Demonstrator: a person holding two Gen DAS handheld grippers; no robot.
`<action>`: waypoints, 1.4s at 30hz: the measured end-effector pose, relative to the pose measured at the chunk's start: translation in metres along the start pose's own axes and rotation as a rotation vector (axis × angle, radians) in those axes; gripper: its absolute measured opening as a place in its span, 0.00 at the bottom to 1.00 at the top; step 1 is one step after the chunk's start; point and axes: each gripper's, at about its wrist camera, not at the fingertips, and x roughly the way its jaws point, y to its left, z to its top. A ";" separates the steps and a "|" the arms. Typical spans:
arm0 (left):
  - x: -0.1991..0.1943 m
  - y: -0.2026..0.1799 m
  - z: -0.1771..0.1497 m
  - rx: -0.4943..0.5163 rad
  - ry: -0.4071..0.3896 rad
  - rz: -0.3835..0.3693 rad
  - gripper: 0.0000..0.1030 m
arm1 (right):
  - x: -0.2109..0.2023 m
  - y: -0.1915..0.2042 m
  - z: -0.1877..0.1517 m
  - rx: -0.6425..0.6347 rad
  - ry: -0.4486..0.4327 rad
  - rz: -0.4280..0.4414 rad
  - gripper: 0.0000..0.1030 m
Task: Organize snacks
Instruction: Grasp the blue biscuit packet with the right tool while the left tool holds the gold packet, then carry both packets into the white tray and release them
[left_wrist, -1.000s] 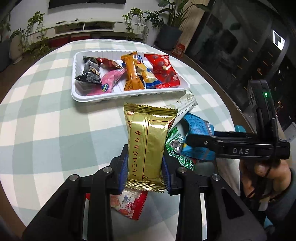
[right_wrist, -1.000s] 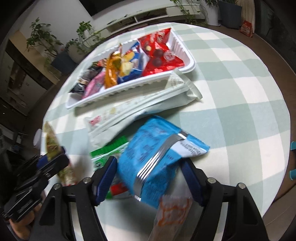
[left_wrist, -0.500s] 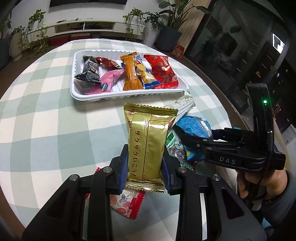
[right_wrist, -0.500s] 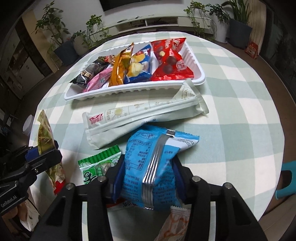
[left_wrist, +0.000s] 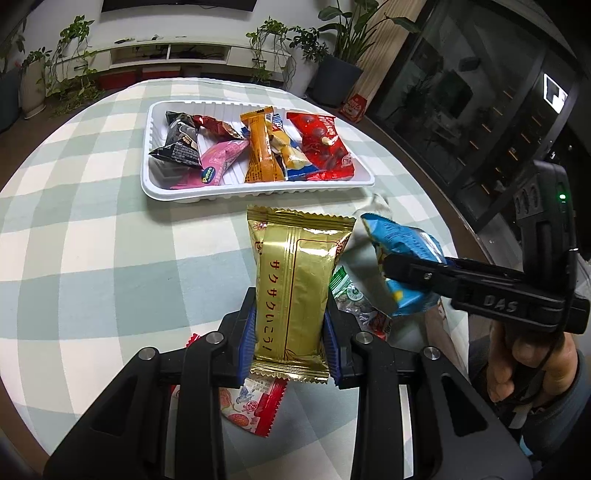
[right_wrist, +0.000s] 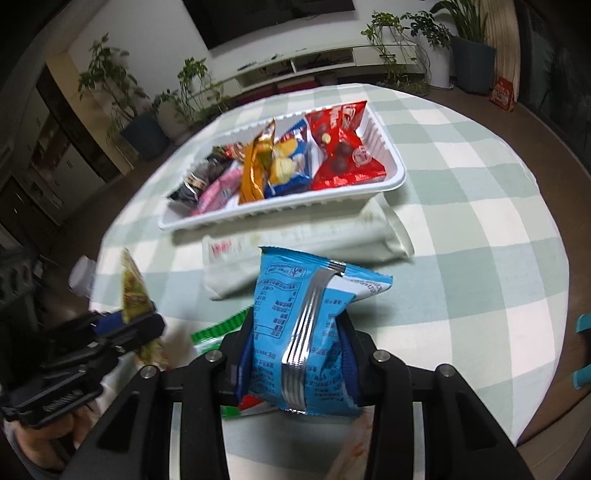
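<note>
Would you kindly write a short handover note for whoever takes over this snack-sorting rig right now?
Left gripper: shut on the gold packet, held above the table.
Right gripper: fingers closing on the blue packet, which sits between them.
Done: the white tray holds several snacks.
Left: both held packets, plus the long white packet, green packet and red-and-white packet on the checked tablecloth.

You see a glossy gold foil packet (left_wrist: 291, 291), a shiny blue plastic bag (right_wrist: 310, 332) with a silvery seam, a ribbed white plastic tray (left_wrist: 255, 192) and a matt checked cloth (left_wrist: 92, 240).
</note>
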 end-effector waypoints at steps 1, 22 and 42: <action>0.000 0.001 0.000 -0.002 -0.001 -0.002 0.28 | -0.003 0.000 0.000 0.014 -0.007 0.018 0.40; -0.023 0.024 0.008 -0.127 -0.091 -0.057 0.28 | -0.044 -0.073 0.011 0.341 -0.114 0.316 0.40; 0.026 0.030 0.180 -0.060 -0.099 0.145 0.28 | -0.049 -0.017 0.204 0.028 -0.267 0.197 0.40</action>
